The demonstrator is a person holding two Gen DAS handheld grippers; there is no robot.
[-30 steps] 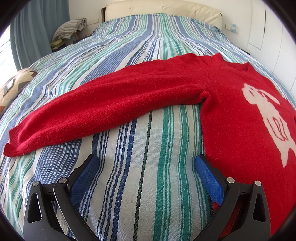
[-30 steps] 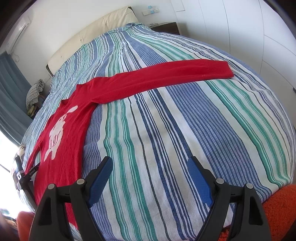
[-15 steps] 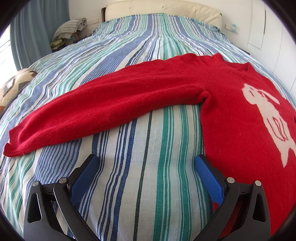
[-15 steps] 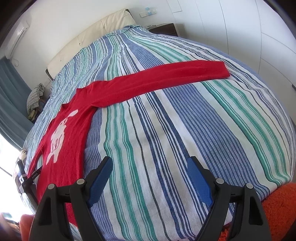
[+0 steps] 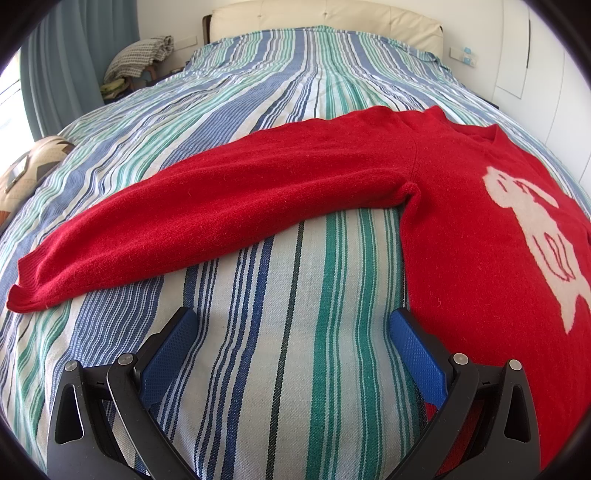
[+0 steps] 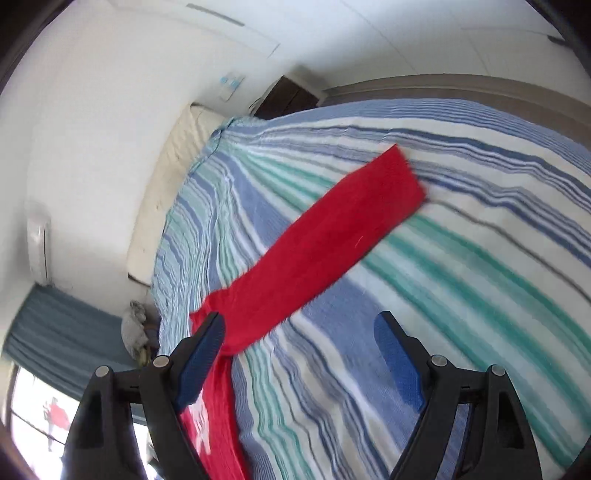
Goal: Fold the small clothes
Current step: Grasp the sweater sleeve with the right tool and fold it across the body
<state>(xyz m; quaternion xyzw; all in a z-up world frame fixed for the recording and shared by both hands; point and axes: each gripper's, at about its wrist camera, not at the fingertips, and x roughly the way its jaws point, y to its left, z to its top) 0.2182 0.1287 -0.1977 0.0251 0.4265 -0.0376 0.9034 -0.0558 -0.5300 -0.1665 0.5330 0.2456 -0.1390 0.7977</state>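
A red sweater (image 5: pixel 461 229) with a white animal figure lies flat on the striped bedspread (image 5: pixel 295 332), both sleeves spread out. Its left sleeve (image 5: pixel 221 214) reaches to the left in the left wrist view. My left gripper (image 5: pixel 291 325) is open and empty, low over the bedspread just below that sleeve, its right finger at the sweater's side edge. In the blurred right wrist view the other sleeve (image 6: pixel 325 236) runs diagonally. My right gripper (image 6: pixel 299 332) is open and empty, above the bed near that sleeve's shoulder end.
A cream headboard (image 5: pixel 325 14) stands at the far end of the bed. A chair with a folded blanket (image 5: pixel 140 55) is at the far left beside blue curtains (image 5: pixel 74 55). A patterned cushion (image 5: pixel 33 166) lies at the left edge. White wardrobe doors (image 5: pixel 546 74) are on the right.
My left gripper has not moved. My right gripper has swung and tilted fast toward the right sleeve, so its view is rolled and blurred. Both stay open.
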